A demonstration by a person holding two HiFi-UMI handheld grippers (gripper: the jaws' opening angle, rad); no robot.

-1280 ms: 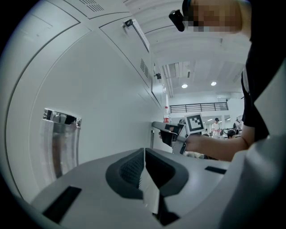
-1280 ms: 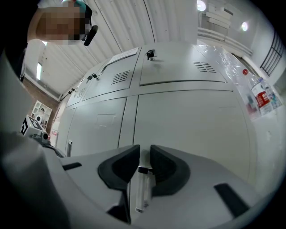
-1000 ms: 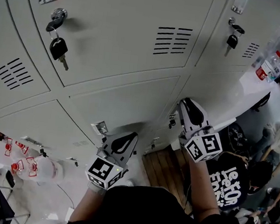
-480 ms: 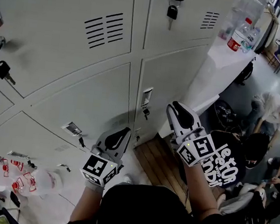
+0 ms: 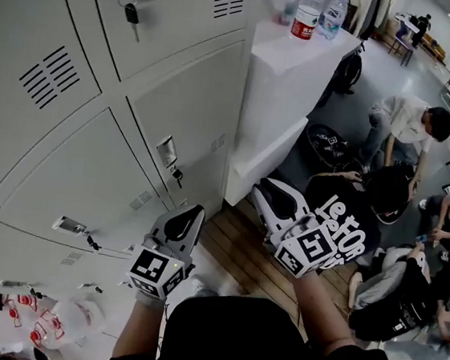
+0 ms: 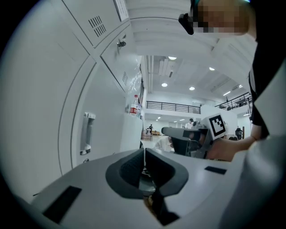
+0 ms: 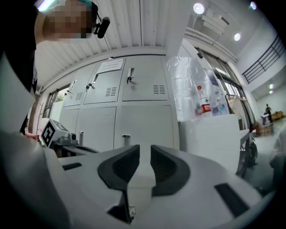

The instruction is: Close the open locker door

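A bank of grey lockers (image 5: 94,120) fills the left of the head view, and every door in sight lies flush. The nearest lower door (image 5: 201,108) has a small handle (image 5: 166,151); a key (image 5: 131,11) hangs in the door above. My left gripper (image 5: 193,213) hovers low in front of the lockers, its jaws together and empty. My right gripper (image 5: 263,186) floats to the right, off the lockers, jaws a narrow gap apart with nothing between them. The left gripper view looks along a door with a handle (image 6: 87,134). The right gripper view faces the closed lockers (image 7: 143,120).
A white counter (image 5: 294,70) adjoins the lockers on the right, with bottles (image 5: 309,11) on top. Several people (image 5: 398,146) sit on the floor at right. Wooden flooring (image 5: 241,254) lies below the grippers. A bag of plastic bottles (image 5: 41,307) sits at bottom left.
The head view has swung right, so the lockers have slid left and the counter and seated people have come in. Both grippers sit a little lower in view. Jaws are unchanged.
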